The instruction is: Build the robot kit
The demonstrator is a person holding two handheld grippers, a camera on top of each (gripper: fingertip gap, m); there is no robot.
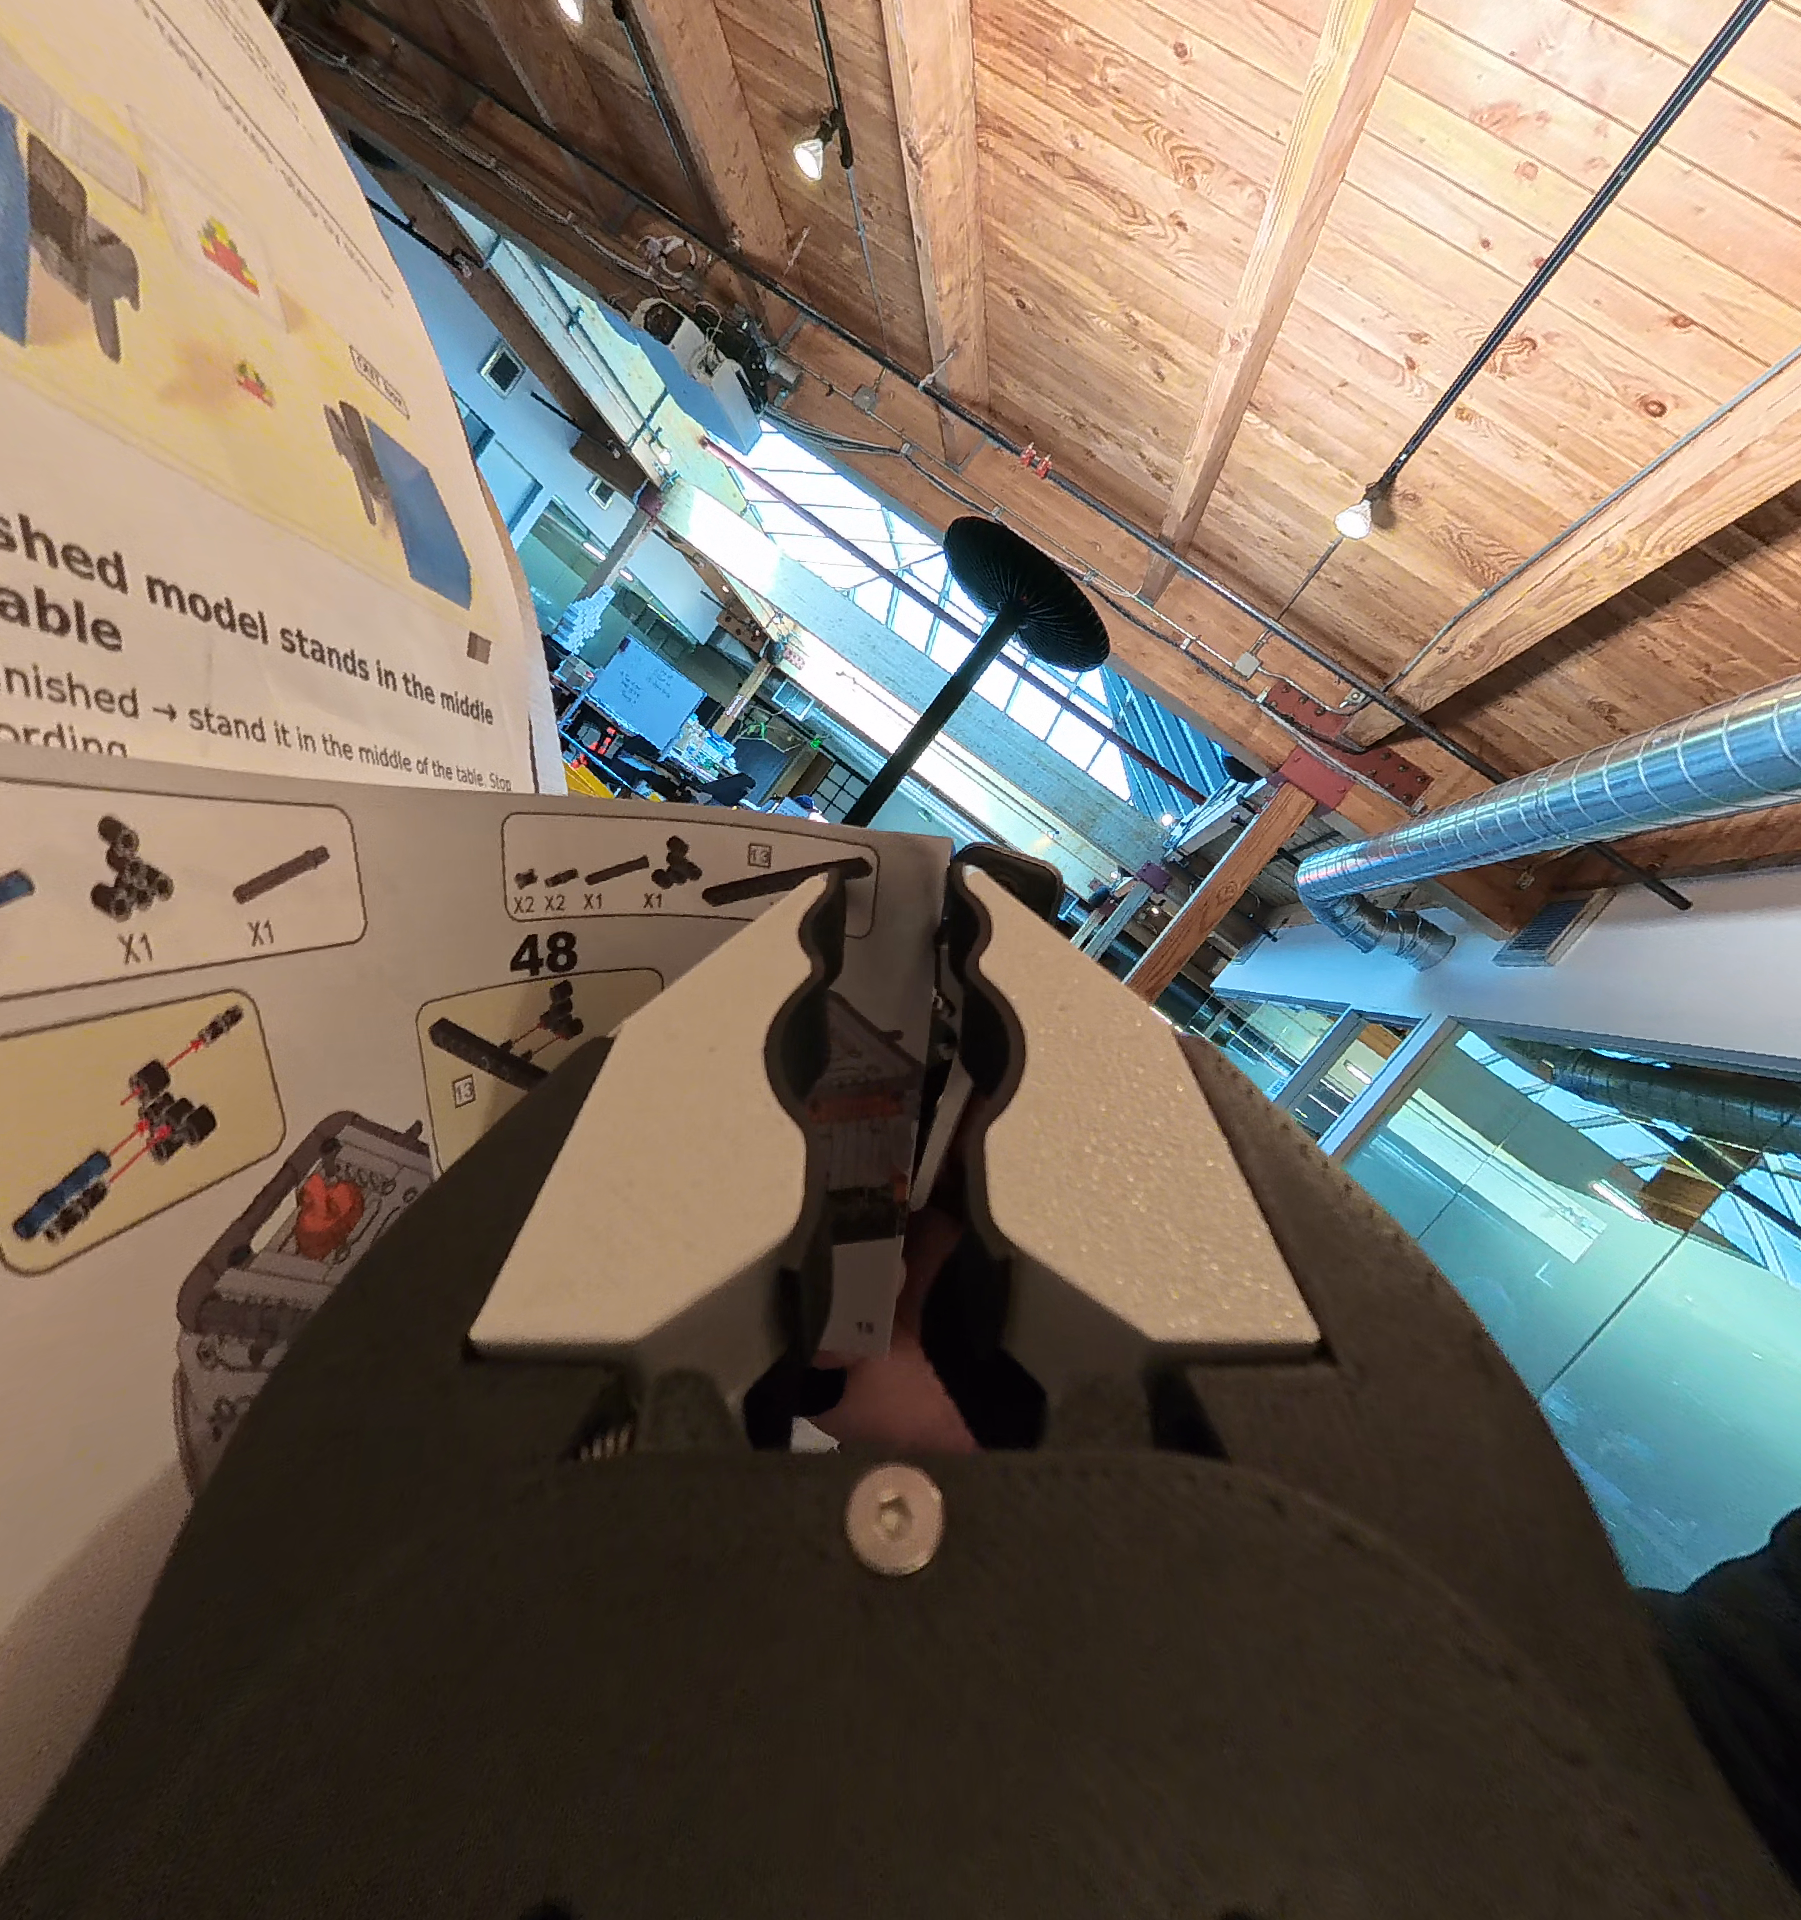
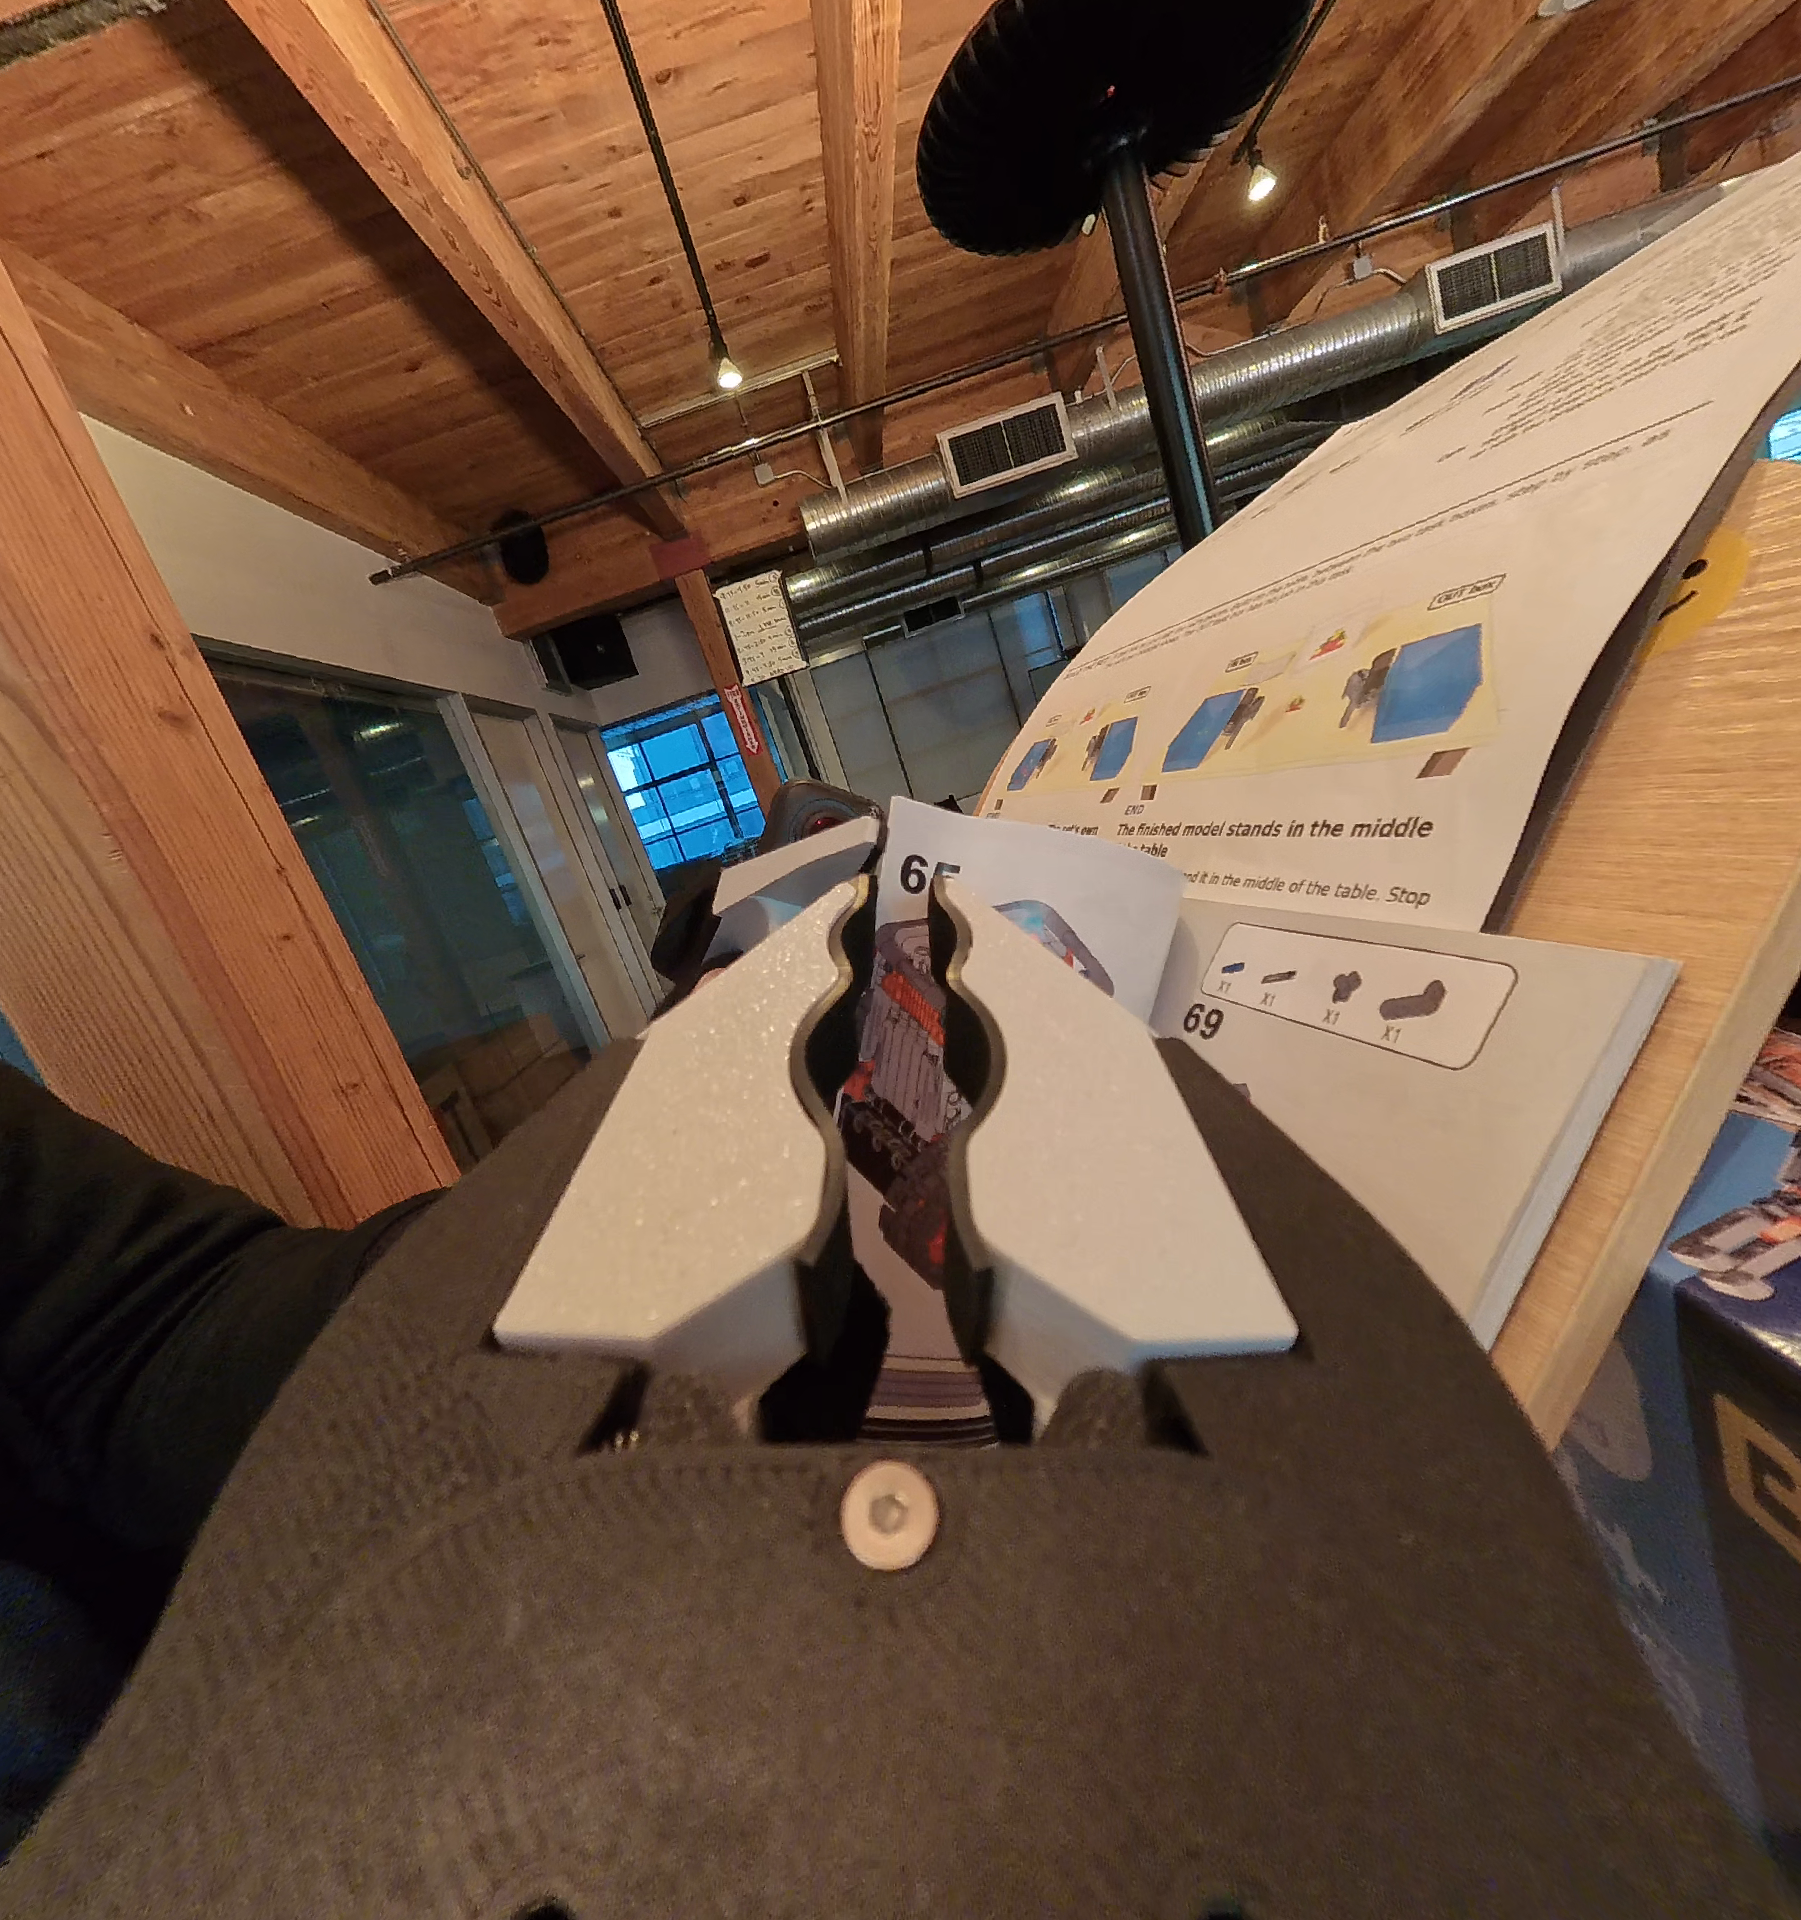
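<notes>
Here, your left gripper [image 1: 891, 914] pinches a page edge of the instruction booklet [image 1: 252, 966], while your right gripper [image 2: 901, 914] clamps a curling page [image 2: 1062, 904]. Judged from this, hold both pinches light. The wooden board [image 2: 1706, 831] stands just beyond.

Your left gripper [image 1: 891, 894] points up, its jaws nearly together with a page edge of the instruction booklet [image 1: 252, 997] between them; the rest of that booklet spreads to the left. Behind the booklet leans a printed sheet [image 1: 179, 416]. Your right gripper [image 2: 896, 899] has a curled booklet page [image 2: 1031, 894] between its close-set jaws. To its right the flat pages rest against a wooden board [image 2: 1685, 883], which also backs the sheet. A box [image 2: 1769, 1299] sits at far right, before the board. A pole lamp [image 2: 1135, 260] rises behind.
</notes>
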